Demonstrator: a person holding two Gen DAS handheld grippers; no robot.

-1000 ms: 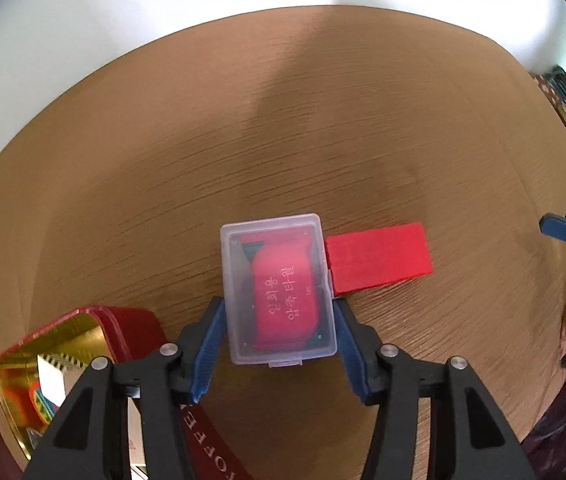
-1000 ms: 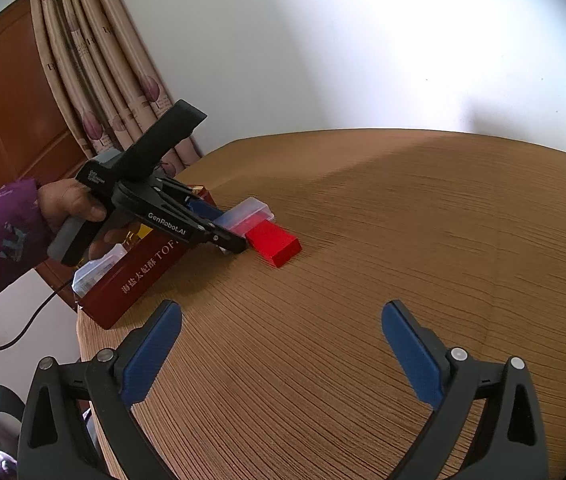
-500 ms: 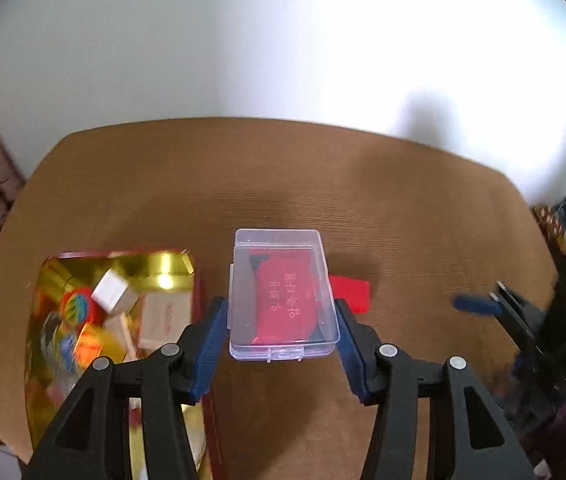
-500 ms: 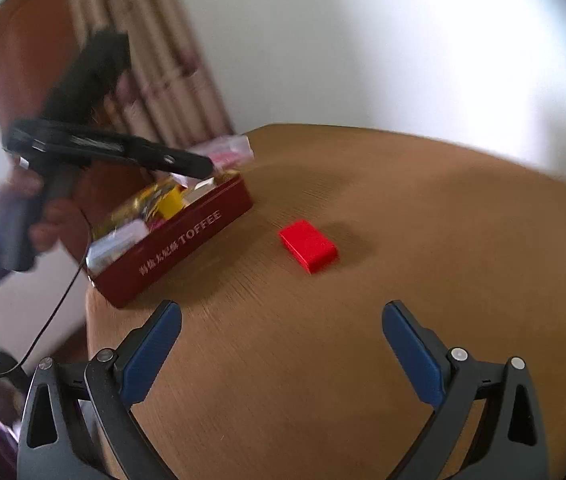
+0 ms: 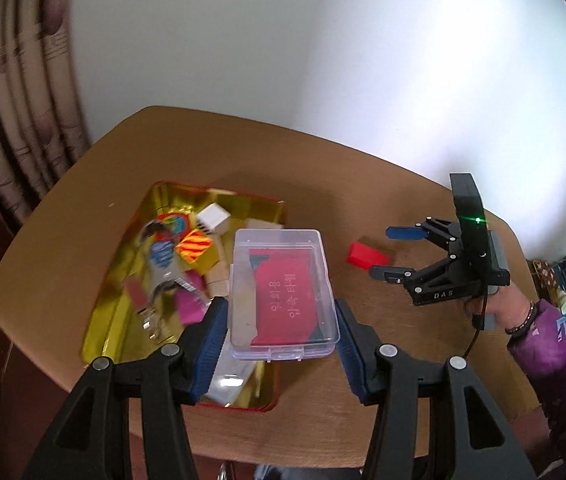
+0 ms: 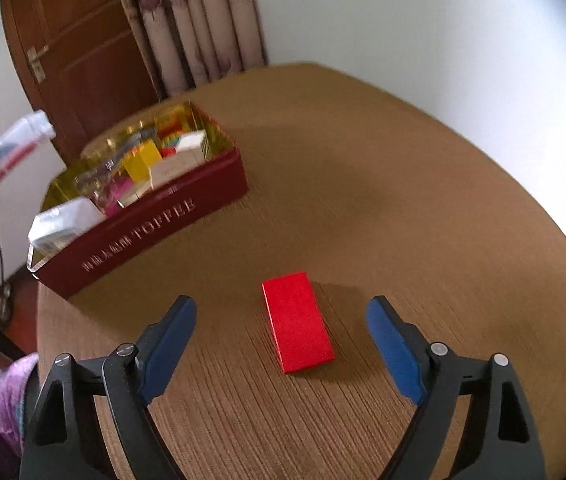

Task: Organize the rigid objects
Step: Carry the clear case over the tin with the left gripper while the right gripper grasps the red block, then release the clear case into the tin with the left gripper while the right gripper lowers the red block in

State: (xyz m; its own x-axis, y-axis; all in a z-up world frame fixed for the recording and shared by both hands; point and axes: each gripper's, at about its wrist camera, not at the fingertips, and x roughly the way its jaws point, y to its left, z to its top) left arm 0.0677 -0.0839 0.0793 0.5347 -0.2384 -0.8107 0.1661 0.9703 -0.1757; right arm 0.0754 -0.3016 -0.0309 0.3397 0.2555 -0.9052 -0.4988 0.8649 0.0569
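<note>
left jaws clamp clear case (above tin).

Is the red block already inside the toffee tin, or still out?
Out. The red block lies flat on the table, apart from the toffee tin, between the open right gripper fingers.

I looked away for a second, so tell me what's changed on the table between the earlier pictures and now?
The left gripper, shut on the clear case, has lifted it off the table from beside the red block and carried it over the tin. The right gripper has closed in on the block with its jaws open on either side. The block and tin have stayed put.
</note>
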